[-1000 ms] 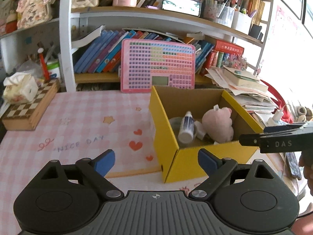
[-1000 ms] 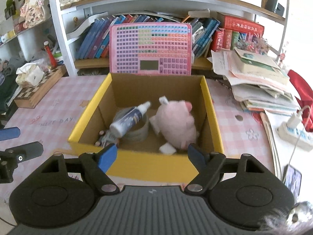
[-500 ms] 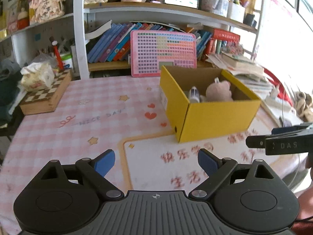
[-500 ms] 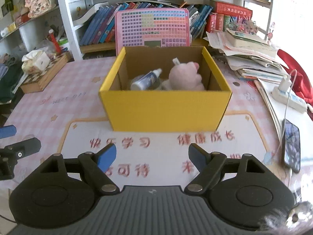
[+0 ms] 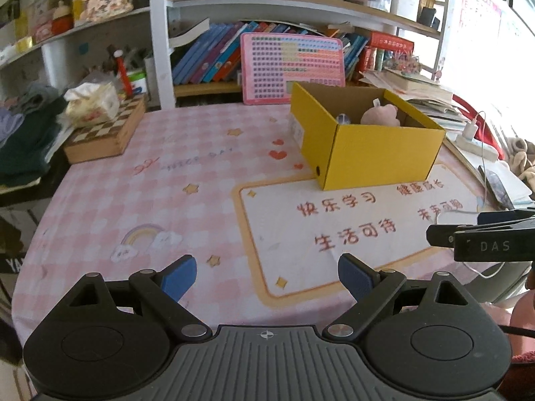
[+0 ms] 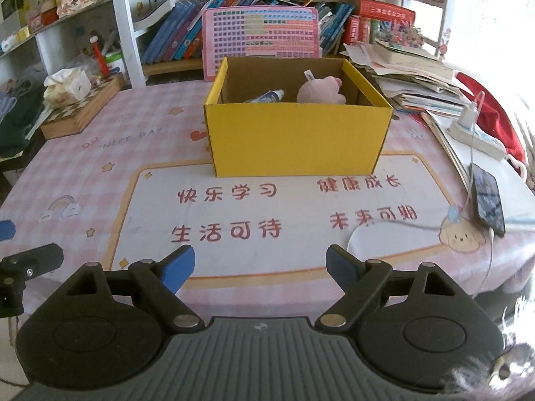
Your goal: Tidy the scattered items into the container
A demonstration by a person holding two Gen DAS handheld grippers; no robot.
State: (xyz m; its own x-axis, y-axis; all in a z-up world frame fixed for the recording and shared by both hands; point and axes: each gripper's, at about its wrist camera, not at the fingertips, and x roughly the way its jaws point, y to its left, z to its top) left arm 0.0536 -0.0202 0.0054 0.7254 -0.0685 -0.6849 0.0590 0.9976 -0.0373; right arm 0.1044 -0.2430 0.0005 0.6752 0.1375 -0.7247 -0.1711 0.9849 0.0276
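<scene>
left gripper (image 5: 265, 275) and right gripper (image 6: 259, 265) spread wide, nothing held | yellow box (image 6: 297, 133) holds plush (image 6: 321, 92) and bottle (image 6: 265, 97) | risk: phone (image 6: 486, 197) right of box could be snagged by its cable

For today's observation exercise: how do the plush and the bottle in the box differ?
The plush is pink, rounded and soft-looking; the bottle is white and blue, slim and hard-looking. The plush rises higher above the rim; the bottle lies tilted. Both sit inside the yellow box.
</scene>
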